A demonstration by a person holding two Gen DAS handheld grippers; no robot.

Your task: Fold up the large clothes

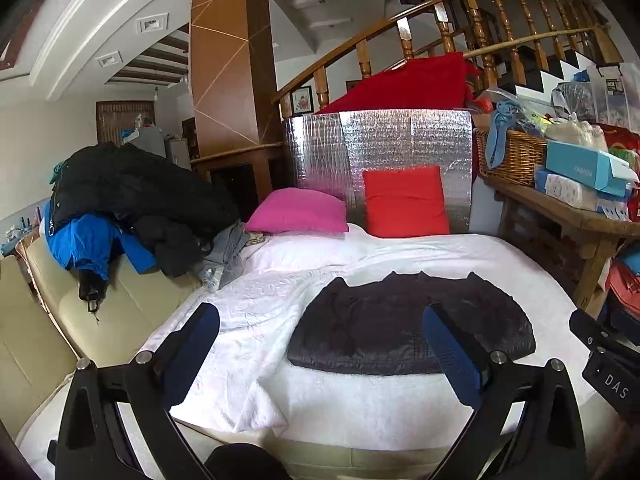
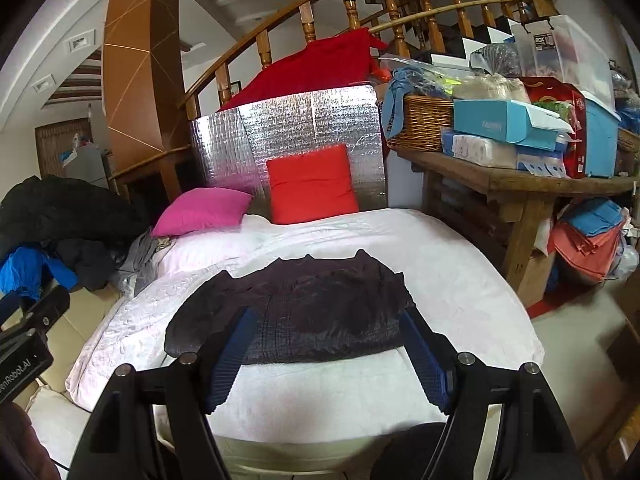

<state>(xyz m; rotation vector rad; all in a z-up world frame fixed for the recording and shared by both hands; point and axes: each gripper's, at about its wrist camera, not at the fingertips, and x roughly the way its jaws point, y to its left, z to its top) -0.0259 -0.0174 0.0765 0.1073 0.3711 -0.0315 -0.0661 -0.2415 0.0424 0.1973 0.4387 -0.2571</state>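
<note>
A dark padded garment (image 1: 400, 320) lies folded into a flat, wide bundle on the white blanket (image 1: 360, 400) of the bed, with its straight edge toward me. My left gripper (image 1: 321, 314) hovers above the near-left part of the bed, raised clear of the cloth, with its blue pads wide apart and nothing between them. In the right wrist view the same garment (image 2: 304, 304) sits straight ahead. My right gripper (image 2: 326, 317) hangs above its near edge, open and empty. Each gripper's black body shows at the edge of the other's view.
A heap of black and blue clothes (image 1: 120, 208) covers the cream sofa on the left. A pink pillow (image 1: 298, 210) and a red pillow (image 1: 406, 200) lean against a silver foil board at the bed's head. On the right stands a wooden table (image 2: 520, 188) loaded with a basket and boxes.
</note>
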